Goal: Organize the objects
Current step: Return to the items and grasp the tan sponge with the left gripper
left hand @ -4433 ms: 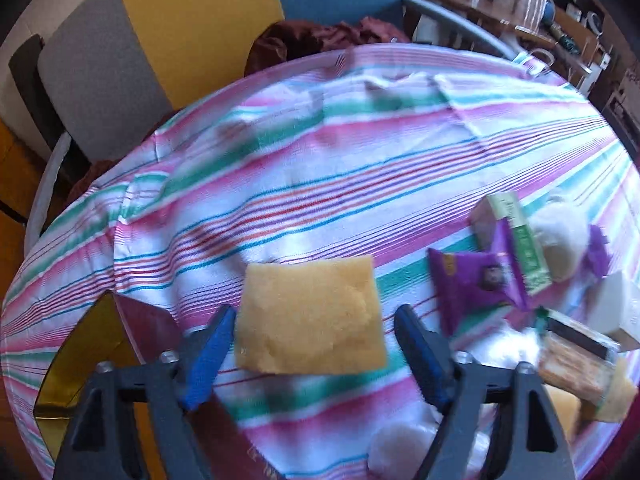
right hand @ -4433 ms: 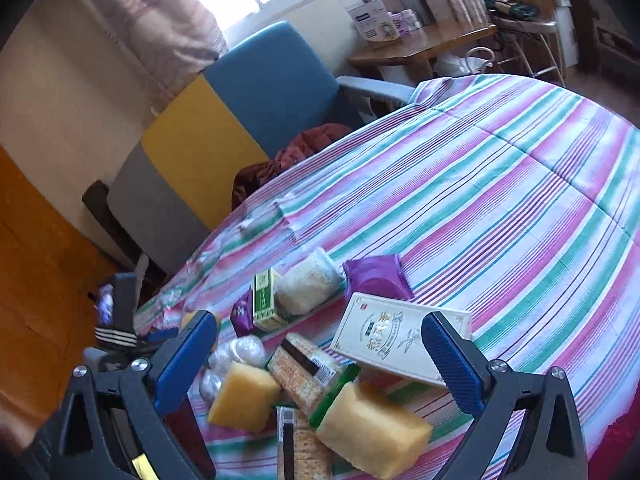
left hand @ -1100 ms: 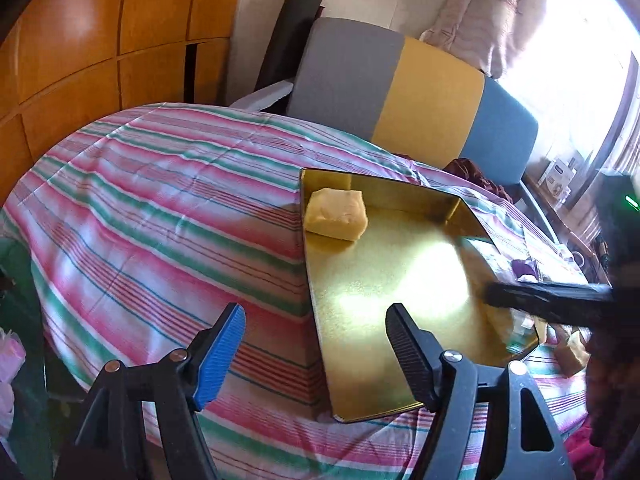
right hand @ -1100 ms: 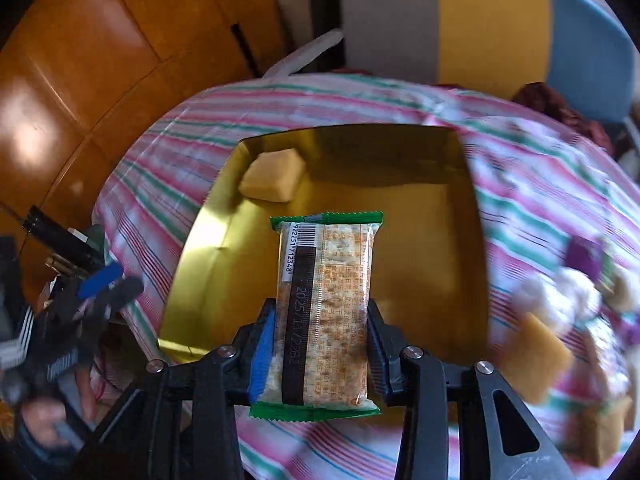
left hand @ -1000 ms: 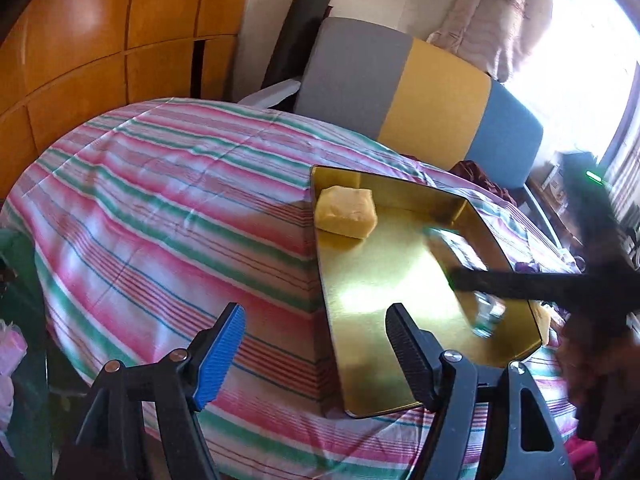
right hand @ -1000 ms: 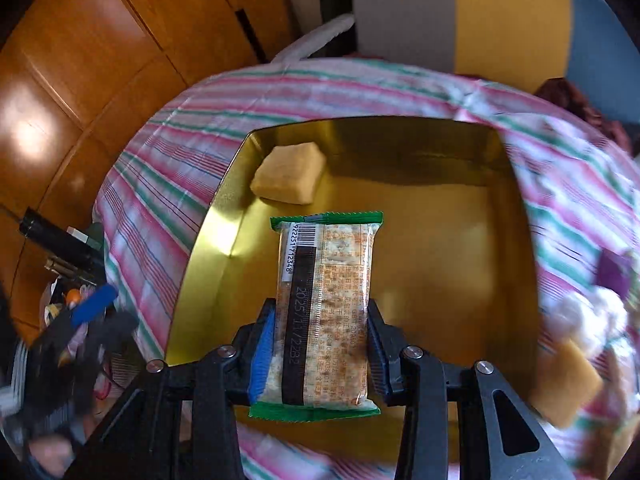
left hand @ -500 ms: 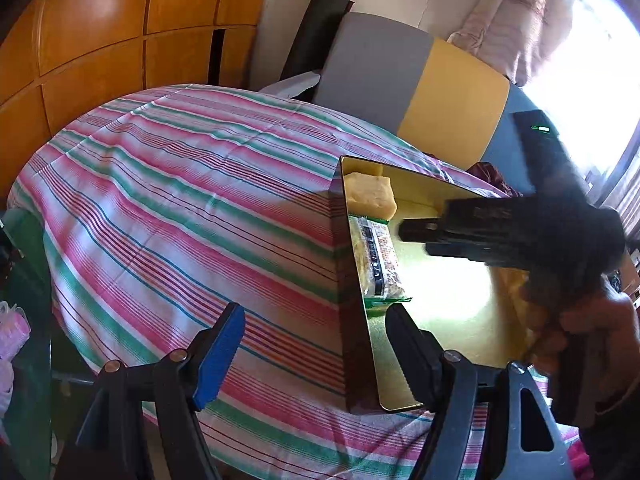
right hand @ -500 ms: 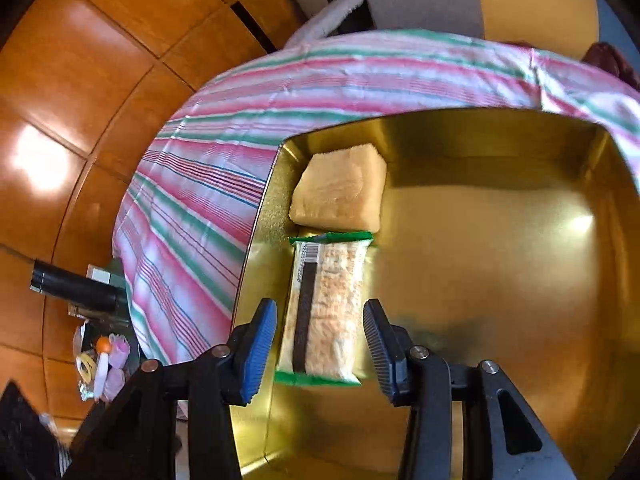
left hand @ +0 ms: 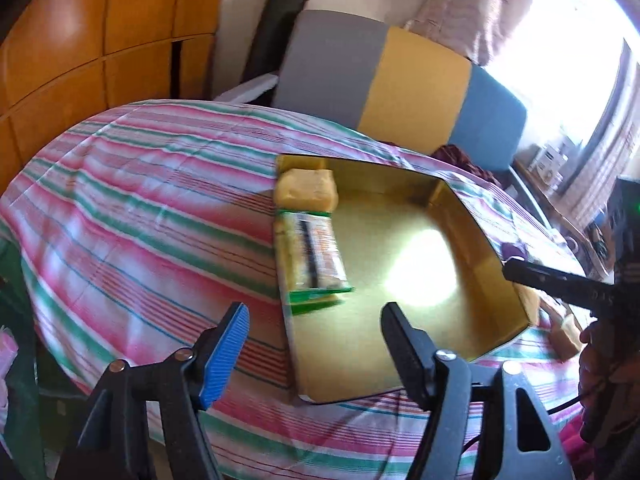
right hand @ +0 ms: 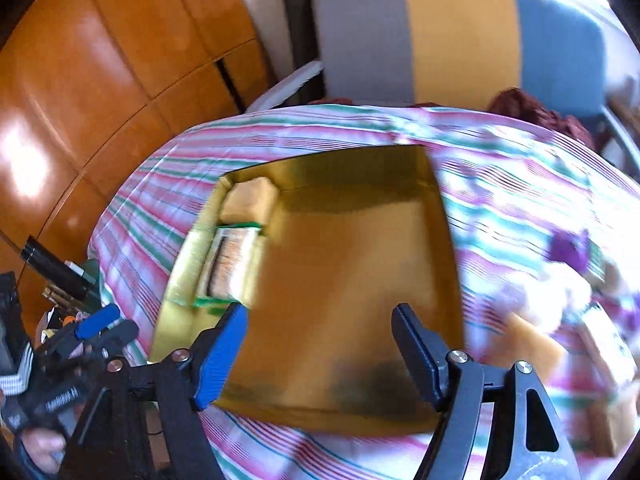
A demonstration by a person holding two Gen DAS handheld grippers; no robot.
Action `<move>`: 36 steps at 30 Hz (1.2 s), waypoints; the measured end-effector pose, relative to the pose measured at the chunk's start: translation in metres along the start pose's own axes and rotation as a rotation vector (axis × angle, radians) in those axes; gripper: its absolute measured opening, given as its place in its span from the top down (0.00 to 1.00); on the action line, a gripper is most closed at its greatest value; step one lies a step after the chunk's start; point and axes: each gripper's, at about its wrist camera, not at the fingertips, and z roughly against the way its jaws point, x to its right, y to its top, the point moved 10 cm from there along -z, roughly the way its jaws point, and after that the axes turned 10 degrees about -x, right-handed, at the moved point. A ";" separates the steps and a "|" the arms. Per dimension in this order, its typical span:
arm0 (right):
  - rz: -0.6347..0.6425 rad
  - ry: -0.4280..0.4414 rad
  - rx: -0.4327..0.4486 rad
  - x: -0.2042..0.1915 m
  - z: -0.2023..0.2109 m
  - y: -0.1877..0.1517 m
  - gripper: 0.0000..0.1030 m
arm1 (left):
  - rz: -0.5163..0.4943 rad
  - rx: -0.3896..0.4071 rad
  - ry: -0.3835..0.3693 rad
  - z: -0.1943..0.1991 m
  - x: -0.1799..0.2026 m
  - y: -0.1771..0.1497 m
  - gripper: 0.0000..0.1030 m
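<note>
Left wrist view: the gold tray (left hand: pixel 472 236) sits on the striped bench (left hand: pixel 132 216), and along its left wall lie a yellow sponge (left hand: pixel 308 192) in the far corner and, just this side of it and touching or nearly so, a cracker pack (left hand: pixel 312 258) in clear film with green ends. The left tool (left hand: pixel 314 344) hangs over the tray's near corner with nothing between its jaws, which are closing a little. The right tool (right hand: pixel 320 348) is likewise empty, its jaws opening over the bare tray floor; the pack lies ahead and to the left of them.

In the right wrist view, loose items remain on the cloth to the right of the tray, badly blurred: a purple packet (right hand: pixel 568 248), something white and puffy (right hand: pixel 536 292), and a tan block (right hand: pixel 532 344).

Judging by looks, the pack is light, and its film is slick and crinkly; the crackers inside would snap under a hard squeeze, so a hold across the short width at mid-length, with gentle pressure, seems best. The sponge is soft and will compress, so any grip across opposite faces should hold. The puffy item probably squashes and may slip out; the packet is likely thin and best pinched by an edge.
</note>
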 end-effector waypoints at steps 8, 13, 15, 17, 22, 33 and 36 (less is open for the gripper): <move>-0.177 -0.098 0.047 0.110 0.050 -0.039 0.25 | -0.208 -0.010 -0.084 0.002 0.085 0.003 0.35; -0.364 -0.182 0.113 0.203 0.090 -0.057 0.22 | -0.374 -0.021 -0.159 -0.001 0.155 0.001 0.35; -0.447 -0.228 0.152 0.241 0.105 -0.067 0.22 | -0.450 -0.024 -0.193 -0.001 0.189 0.000 0.35; -0.522 -0.230 0.190 0.273 0.113 -0.077 0.22 | -0.532 -0.046 -0.225 -0.007 0.225 -0.002 0.35; -0.732 -0.164 0.220 0.322 0.114 -0.105 0.22 | -0.659 -0.135 -0.258 -0.036 0.293 -0.013 0.33; -0.711 -0.117 0.246 0.319 0.115 -0.097 0.19 | -0.713 -0.330 -0.115 -0.126 0.329 -0.018 0.21; -0.714 -0.102 0.255 0.319 0.117 -0.098 0.18 | -0.731 -0.349 -0.067 -0.140 0.327 -0.018 0.21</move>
